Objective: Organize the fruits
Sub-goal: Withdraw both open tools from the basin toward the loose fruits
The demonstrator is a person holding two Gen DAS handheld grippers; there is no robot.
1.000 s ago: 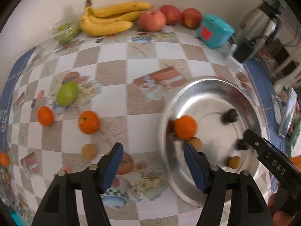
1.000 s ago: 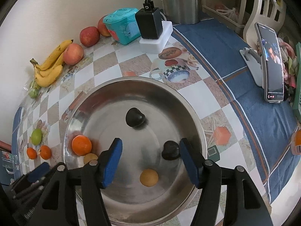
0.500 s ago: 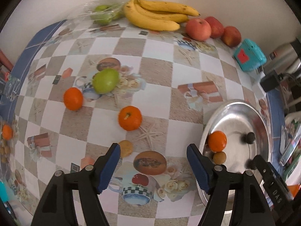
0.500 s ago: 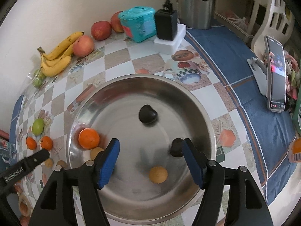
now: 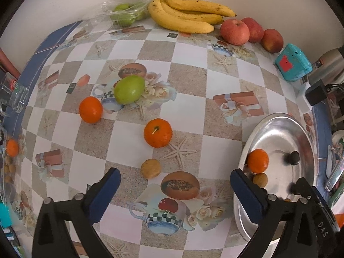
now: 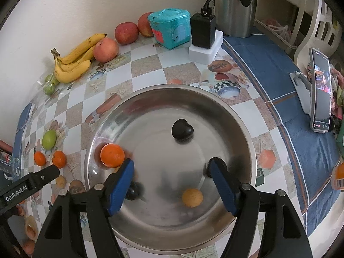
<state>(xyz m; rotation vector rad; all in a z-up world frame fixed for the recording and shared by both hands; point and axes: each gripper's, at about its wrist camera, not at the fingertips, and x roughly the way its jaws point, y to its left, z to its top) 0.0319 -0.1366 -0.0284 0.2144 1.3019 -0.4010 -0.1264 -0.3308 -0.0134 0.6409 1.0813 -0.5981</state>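
Observation:
My left gripper hovers over the checkered cloth, its jaws opening wide with nothing between them. A small tan fruit lies just ahead of its fingers, an orange beyond it, then another orange and a green fruit. My right gripper hangs above the steel bowl, jaws opening and empty. The bowl holds an orange, a tan fruit, a dark fruit and a blurred dark fruit beside the left finger.
Bananas, three apples and a bag of green fruit line the back wall. A teal box, a charger and a kettle stand behind the bowl. A phone on a stand is at the right.
The left gripper swung from the bowl towards the loose oranges and its jaws spread much wider. The right jaws widened a little, and a blurred dark fruit appeared in the bowl.

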